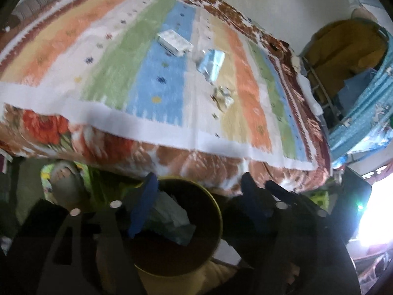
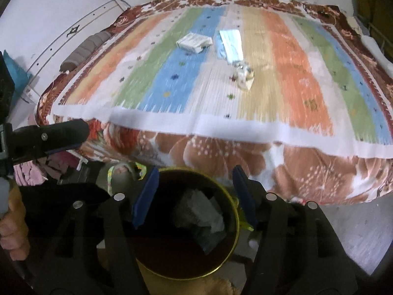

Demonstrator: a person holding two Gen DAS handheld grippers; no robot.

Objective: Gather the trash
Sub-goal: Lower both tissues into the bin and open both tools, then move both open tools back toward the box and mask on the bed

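A dark round bin with a yellow rim (image 1: 216,211) (image 2: 234,211) stands on the floor below the bed edge, with crumpled pale trash (image 1: 172,218) (image 2: 201,218) inside. My left gripper (image 1: 199,201) is open and empty above the bin. My right gripper (image 2: 194,194) is open and empty above the bin too. On the striped bed cover lie a white box (image 1: 174,40) (image 2: 194,41), a blue face mask in clear wrap (image 1: 212,62) (image 2: 229,45) and a crumpled clear wrapper (image 1: 223,97) (image 2: 244,75).
The striped cover (image 2: 172,78) lies over a brown floral blanket (image 2: 221,152). The left gripper's body (image 2: 46,135) shows at the left of the right wrist view. A clothes rack with blue cloth (image 1: 356,93) stands right of the bed. A foot in a sandal (image 1: 63,179) is beside the bin.
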